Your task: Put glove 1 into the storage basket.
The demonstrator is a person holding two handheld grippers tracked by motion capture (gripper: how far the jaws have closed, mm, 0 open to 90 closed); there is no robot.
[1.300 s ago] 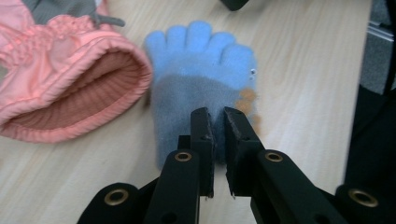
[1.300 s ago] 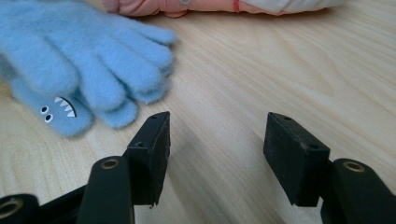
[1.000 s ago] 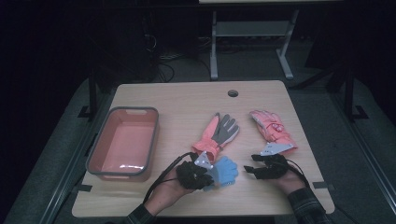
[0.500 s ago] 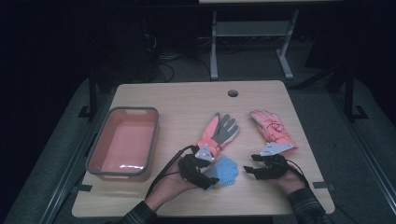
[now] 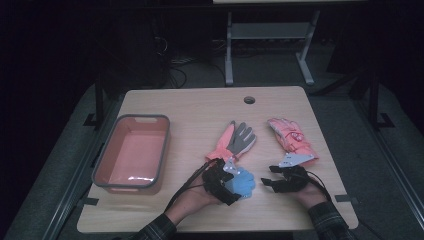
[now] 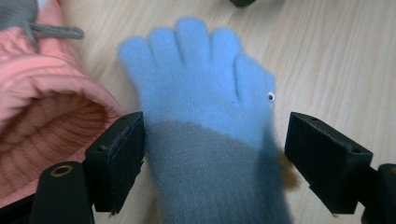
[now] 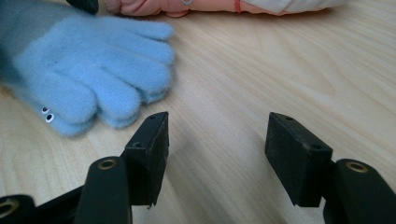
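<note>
Blue glove (image 6: pixel 205 93) | flat on table, between opened left claw (image 6: pixel 212 149) jaws

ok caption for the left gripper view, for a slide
Left gripper, jaws just opened, straddling a fuzzy light-blue knit glove lying on the wooden table.

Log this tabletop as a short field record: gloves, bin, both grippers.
blue glove: flat on the table, between the left gripper's fingers, which have just been opening; pads off it
left gripper: open
right gripper: open, nothing between its fingers, beside the blue glove
pink-and-grey glove: palm up, mid table
pink glove: right side of table
bin: pink, grey rim, left, nothing in it
</note>
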